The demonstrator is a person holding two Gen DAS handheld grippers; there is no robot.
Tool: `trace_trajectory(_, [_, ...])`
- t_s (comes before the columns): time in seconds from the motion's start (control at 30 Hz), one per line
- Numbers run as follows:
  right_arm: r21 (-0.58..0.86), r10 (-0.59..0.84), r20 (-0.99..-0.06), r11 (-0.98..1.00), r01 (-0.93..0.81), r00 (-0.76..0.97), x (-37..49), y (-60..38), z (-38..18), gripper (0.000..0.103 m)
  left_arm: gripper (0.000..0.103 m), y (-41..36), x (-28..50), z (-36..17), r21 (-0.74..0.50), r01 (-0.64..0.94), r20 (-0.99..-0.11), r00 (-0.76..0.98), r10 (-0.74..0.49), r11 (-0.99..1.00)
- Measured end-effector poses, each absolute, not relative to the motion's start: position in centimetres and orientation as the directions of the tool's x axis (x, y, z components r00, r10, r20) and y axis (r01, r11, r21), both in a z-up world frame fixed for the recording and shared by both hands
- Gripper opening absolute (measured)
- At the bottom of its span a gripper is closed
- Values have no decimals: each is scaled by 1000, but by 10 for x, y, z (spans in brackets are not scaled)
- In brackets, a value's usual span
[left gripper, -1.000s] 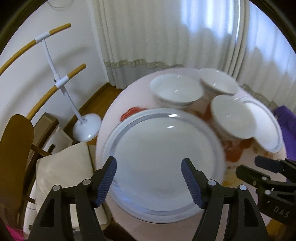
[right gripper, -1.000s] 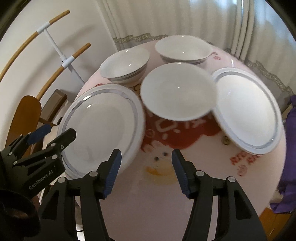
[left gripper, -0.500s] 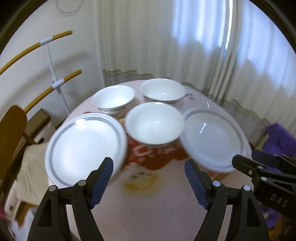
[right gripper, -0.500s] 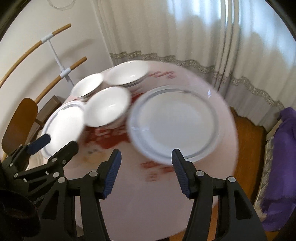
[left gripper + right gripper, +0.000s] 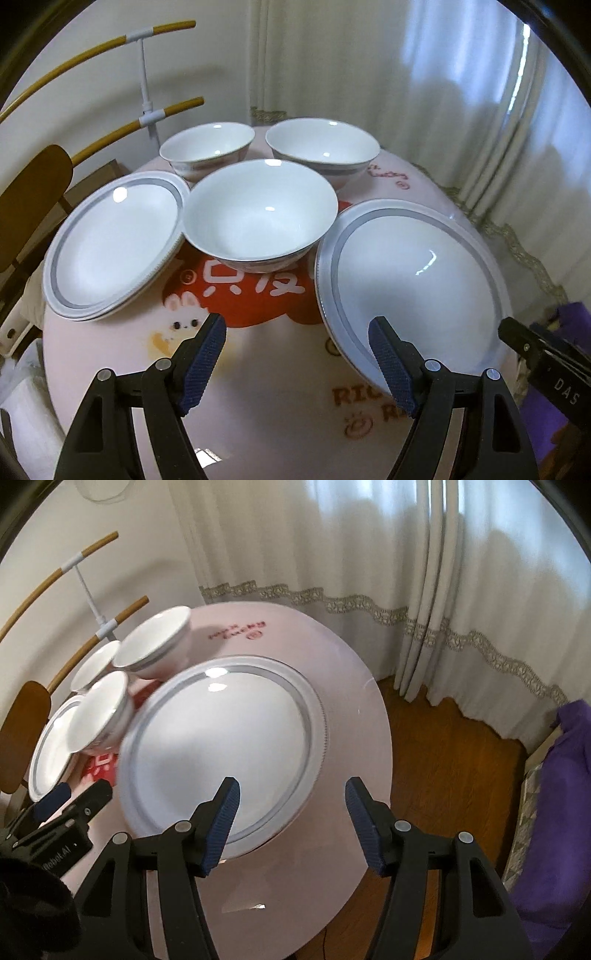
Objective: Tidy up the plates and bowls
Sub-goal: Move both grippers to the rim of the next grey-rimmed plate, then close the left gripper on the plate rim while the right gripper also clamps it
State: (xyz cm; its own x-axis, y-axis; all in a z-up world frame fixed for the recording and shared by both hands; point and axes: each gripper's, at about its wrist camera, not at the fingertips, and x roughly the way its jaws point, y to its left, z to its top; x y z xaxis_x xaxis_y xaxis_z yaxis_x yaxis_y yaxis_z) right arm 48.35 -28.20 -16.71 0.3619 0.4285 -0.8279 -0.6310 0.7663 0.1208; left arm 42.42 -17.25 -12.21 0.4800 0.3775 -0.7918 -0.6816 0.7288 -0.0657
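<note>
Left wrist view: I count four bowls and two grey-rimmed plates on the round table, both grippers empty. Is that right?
Not quite: there are three bowls, not four. The left wrist view shows the near bowl, the back left bowl and the back right bowl. The rest holds: the left plate and right plate sit on the table, and the left gripper and right gripper hold nothing.

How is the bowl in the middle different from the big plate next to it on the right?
The middle bowl is deep with steep sides; the right plate is wide and shallow. The bowl's inside is all white, while the plate has a grey ring around its inside. The bowl sits among the other dishes; the plate lies near the table's edge. Both are white, shiny, round, empty and right way up.
</note>
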Motion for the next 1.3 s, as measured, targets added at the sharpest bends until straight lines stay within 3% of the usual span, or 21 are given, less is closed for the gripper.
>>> trace_trajectory(0.27, [193, 473, -823, 755, -627, 315, 513, -275, -190, 59, 74, -170, 458, -147, -44, -676, -785, 479, 393, 736])
trace_trajectory(0.5, [231, 511, -806, 737, -635, 300, 527, -272, -196, 43, 61, -167, 473, -163, -36, -661, -791, 478, 382, 750])
trace_trajectory(0.67, [245, 535, -792, 719, -651, 293, 531, -272, -198, 36, 59, -166, 479, -171, -38, -647, -784, 492, 379, 761])
trace_trajectory(0.83, [274, 577, -771, 683, -677, 270, 533, -269, -200, 23, 46, -168, 484, -174, -34, -602, -764, 530, 367, 798])
trace_trajectory(0.97, [297, 593, -762, 677, -674, 260, 534, -270, -201, 22, 42, -164, 482, -176, -54, -598, -766, 538, 351, 800])
trace_trajectory(1.1, [317, 597, -763, 681, -661, 249, 535, -271, -200, 20, 30, -156, 477, -174, -78, -614, -773, 535, 341, 786])
trace_trajectory(1.3, [329, 597, -766, 683, -653, 239, 532, -274, -199, 19, 25, -147, 472, -170, -116, -610, -780, 544, 309, 784])
